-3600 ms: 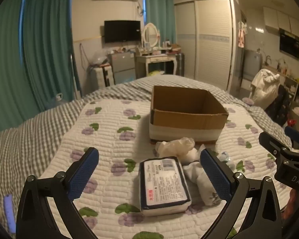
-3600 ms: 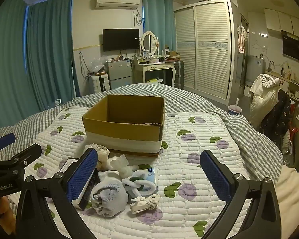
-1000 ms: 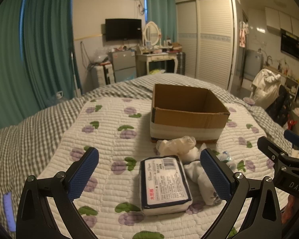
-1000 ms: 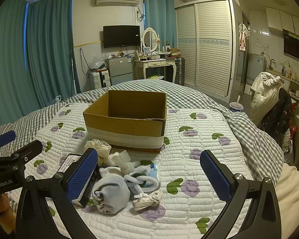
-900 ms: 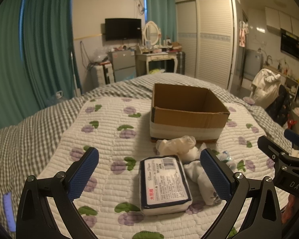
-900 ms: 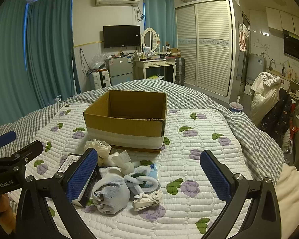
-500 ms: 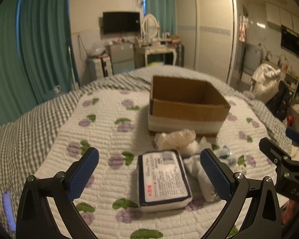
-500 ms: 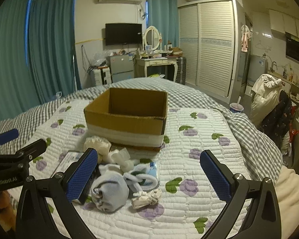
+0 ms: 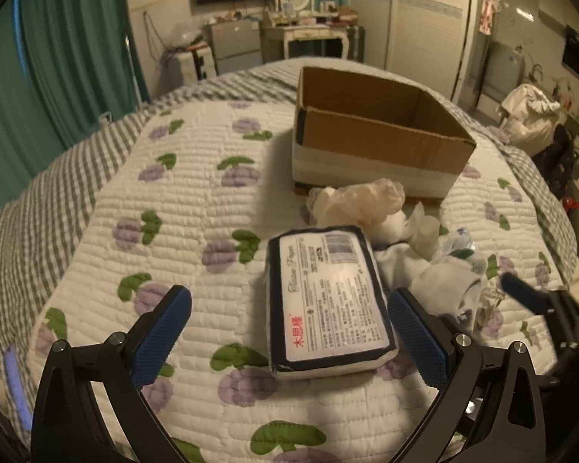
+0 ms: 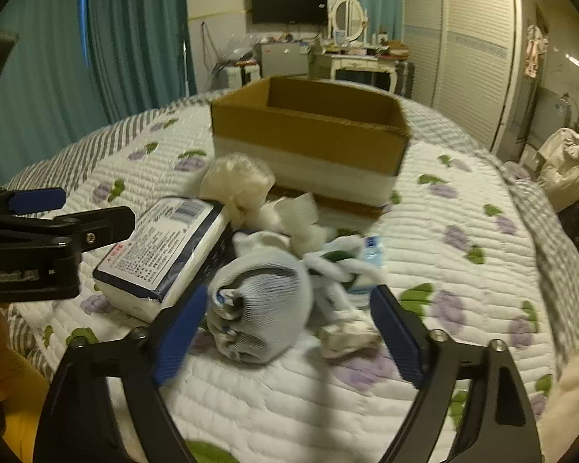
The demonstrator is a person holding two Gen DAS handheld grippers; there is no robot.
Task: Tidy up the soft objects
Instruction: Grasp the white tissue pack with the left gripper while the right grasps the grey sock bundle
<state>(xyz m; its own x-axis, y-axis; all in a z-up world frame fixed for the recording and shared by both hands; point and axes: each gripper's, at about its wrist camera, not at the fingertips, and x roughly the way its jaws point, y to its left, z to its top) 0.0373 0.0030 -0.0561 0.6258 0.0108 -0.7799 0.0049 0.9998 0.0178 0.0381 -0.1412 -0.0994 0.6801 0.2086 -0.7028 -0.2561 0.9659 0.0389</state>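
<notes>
A pack of tissue paper (image 9: 328, 301) lies on the quilt, its near end between the wide-open fingers of my left gripper (image 9: 289, 339). It also shows in the right wrist view (image 10: 166, 250). My right gripper (image 10: 285, 332) is open, low over a balled grey-white sock (image 10: 262, 308), which sits between its pads. A crumpled cream plastic bag (image 9: 359, 200) and white socks (image 9: 436, 274) lie between the pack and an open, empty cardboard box (image 9: 370, 135). The box also shows in the right wrist view (image 10: 308, 139).
The pile sits on a white quilt with purple fruit print (image 9: 181, 193) over a grey checked bed cover (image 9: 38, 193). A small knotted white item (image 10: 347, 335) and a blue-labelled packet (image 10: 370, 254) lie by the sock. Teal curtains (image 10: 96, 38) hang left; wardrobe (image 10: 463, 38) at right.
Both grippers have dropped and moved forward toward the pile. The pack is now between the left fingers, the sock ball between the right pads. Nothing is gripped.
</notes>
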